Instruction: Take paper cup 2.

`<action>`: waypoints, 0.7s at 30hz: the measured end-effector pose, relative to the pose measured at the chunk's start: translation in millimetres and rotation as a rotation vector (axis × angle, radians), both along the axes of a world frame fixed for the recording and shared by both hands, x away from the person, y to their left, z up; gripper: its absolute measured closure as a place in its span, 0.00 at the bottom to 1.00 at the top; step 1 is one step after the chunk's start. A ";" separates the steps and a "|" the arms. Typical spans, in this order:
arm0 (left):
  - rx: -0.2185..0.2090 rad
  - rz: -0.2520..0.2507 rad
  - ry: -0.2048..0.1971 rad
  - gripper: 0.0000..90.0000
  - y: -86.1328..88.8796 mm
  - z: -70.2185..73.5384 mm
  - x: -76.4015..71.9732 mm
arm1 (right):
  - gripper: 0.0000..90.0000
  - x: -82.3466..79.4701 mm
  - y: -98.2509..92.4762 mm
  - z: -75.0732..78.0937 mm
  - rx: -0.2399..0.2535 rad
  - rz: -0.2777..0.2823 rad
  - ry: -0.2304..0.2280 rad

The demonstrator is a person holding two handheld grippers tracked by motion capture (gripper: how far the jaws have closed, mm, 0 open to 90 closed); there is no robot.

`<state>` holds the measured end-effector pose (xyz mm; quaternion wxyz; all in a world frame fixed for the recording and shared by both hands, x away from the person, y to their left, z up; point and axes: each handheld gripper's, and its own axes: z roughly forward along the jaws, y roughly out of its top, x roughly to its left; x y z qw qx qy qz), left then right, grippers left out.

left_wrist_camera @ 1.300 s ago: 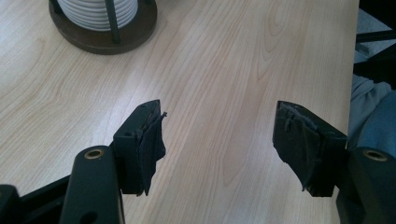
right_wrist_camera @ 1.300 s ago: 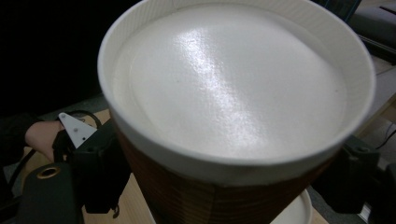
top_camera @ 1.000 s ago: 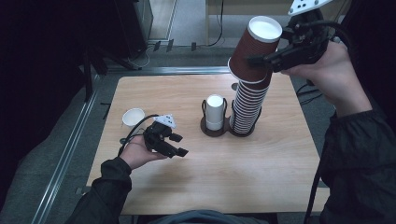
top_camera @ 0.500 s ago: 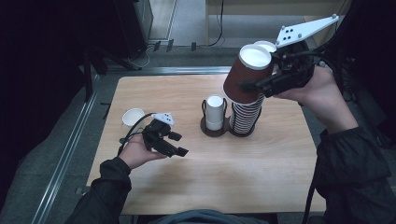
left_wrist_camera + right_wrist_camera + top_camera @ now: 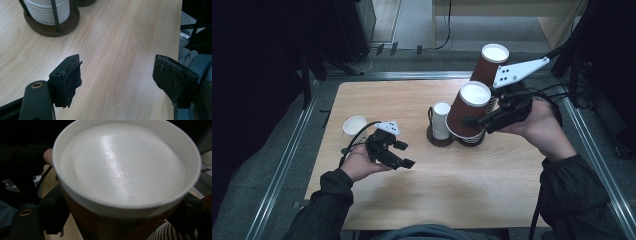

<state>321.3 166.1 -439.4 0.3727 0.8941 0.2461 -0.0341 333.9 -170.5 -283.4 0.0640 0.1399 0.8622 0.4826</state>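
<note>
My right gripper [image 5: 473, 120] is shut on a brown paper cup [image 5: 463, 107] held bottom-up and tilted, low over the table beside the cup holders. In the right gripper view the brown paper cup [image 5: 122, 170] shows its white end, with my right gripper [image 5: 122, 221] clamped on its brown wall from both sides. Behind it leans a stack of brown cups [image 5: 488, 64]. My left gripper [image 5: 406, 154] rests near the table's left front. The left gripper [image 5: 120, 75] has just been opening its jaws, and only bare wood lies between them.
A stack of white cups [image 5: 441, 119] stands in a dark round holder [image 5: 434, 141] at mid-table, seen close as the white cups [image 5: 47, 11] and holder [image 5: 50, 26]. One white cup [image 5: 354, 125] sits alone at the left. The wooden table [image 5: 472, 195] ends at metal rails.
My right hand has come down and toward me with the brown cup, from high above the stack to just over the table. The left gripper's jaws have spread; that hand stayed put.
</note>
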 end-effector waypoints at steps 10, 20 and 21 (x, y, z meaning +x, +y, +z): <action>-0.037 -0.013 -0.010 0.21 -2.8 2.2 -3.1 | 0.19 -8.4 5.7 -41.2 -0.012 0.023 0.027; -0.056 -0.038 -0.002 0.14 -7.7 1.5 -7.1 | 0.19 -10.3 17.0 -84.4 -0.017 0.047 0.064; -0.053 -0.042 -0.005 0.14 -7.9 1.8 -7.4 | 0.19 -9.3 18.0 -89.2 -0.020 0.053 0.071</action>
